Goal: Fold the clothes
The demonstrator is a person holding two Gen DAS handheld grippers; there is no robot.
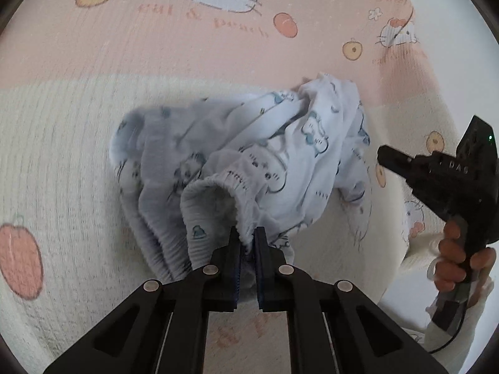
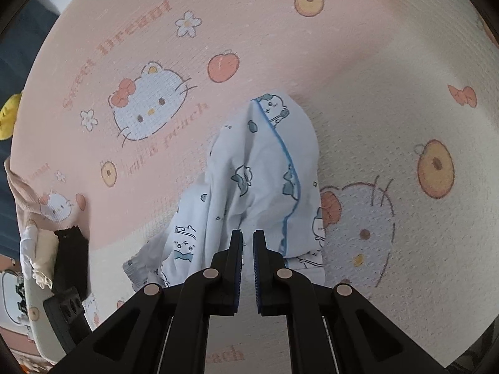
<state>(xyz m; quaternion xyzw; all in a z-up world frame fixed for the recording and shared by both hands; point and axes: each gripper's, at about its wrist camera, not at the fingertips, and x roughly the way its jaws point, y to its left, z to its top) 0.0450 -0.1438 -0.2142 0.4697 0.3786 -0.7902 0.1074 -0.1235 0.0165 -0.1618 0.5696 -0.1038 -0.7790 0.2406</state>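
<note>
A small white garment with blue cartoon prints (image 1: 243,162) lies crumpled on a pink and cream cartoon-cat bedspread (image 1: 62,124). My left gripper (image 1: 248,240) is shut on its gathered elastic waistband and the cloth hangs bunched from the pads. In the right wrist view the same garment (image 2: 268,180), with a blue-piped edge, drapes away from my right gripper (image 2: 248,243), whose narrow jaws pinch a fold of it. The right gripper's body also shows in the left wrist view (image 1: 443,174), held by a hand at the right.
The bedspread (image 2: 389,93) fills both views. A pile of folded clothes, white, cream and black (image 2: 59,249), sits at the left edge of the right wrist view beside a black device (image 2: 68,308). A yellow object (image 2: 7,115) lies at the far left.
</note>
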